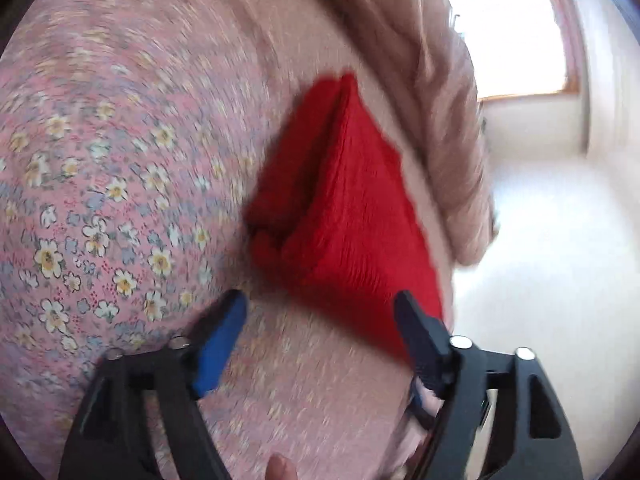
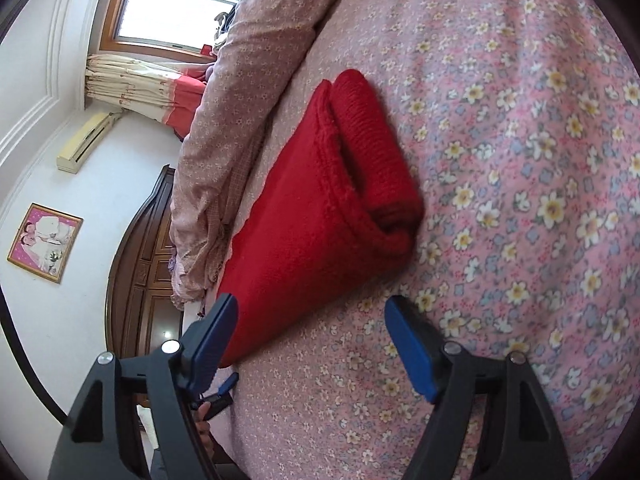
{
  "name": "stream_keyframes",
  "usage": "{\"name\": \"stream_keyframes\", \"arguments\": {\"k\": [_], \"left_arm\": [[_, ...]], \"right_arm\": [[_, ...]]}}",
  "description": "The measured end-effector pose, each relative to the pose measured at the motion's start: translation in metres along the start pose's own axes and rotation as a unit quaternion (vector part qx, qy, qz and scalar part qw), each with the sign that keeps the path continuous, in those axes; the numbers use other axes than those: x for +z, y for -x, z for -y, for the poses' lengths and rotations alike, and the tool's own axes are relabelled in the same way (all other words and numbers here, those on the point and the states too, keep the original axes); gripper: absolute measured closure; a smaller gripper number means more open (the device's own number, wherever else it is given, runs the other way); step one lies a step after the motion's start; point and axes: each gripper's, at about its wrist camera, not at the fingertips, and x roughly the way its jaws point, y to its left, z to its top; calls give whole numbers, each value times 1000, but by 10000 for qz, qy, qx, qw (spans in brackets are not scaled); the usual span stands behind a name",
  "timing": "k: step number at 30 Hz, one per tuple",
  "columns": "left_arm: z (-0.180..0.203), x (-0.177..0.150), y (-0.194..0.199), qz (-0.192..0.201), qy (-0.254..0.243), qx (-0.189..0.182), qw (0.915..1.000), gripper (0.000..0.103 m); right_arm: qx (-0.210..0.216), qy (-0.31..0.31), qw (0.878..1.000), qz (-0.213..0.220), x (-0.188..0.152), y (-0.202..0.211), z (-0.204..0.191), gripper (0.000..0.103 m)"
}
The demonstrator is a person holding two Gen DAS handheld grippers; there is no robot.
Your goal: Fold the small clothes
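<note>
Your red ribbed knit garment (image 2: 320, 216) lies on the pink flower-print bed sheet (image 2: 520, 160), already doubled over itself, with a rolled thick part along one side and a flatter panel tapering toward you. A crumpled beige dotted quilt (image 2: 224, 128) sits just beside its far edge.

Both claws are spread wide and hold nothing. The left claw (image 1: 320, 332) hovers at the near end of the garment, one finger (image 1: 420, 340) over the red corner, the other above bare sheet. The right claw (image 2: 310, 336) straddles the near tip, its left finger (image 2: 216, 332) against the red edge.

The left view is smeared by motion, so slow down before you pinch. I judge the next fold needs the near corners: lower each claw until one finger slides under all layers, close on the full thickness, and lift both ends level. Keep clear of the sheet, which could bunch into the grip, and carry the edge away from the quilt.
</note>
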Motion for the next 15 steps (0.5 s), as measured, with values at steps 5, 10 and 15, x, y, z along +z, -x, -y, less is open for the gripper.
{"name": "stream_keyframes", "arguments": {"k": [5,10,15], "left_arm": [[3,16,-15,346,184,-244,9989,20],[23,28,-35,448,96,-105,9989,5],[40,37,-54,479,-518,-221,9973,5]], "right_arm": [[-41,85,10000,31,6,-16,-8,24],[-8,120,9997,190,27,-36,-16,24],[297,-136,9986,408,43,-43,-12,24]]}}
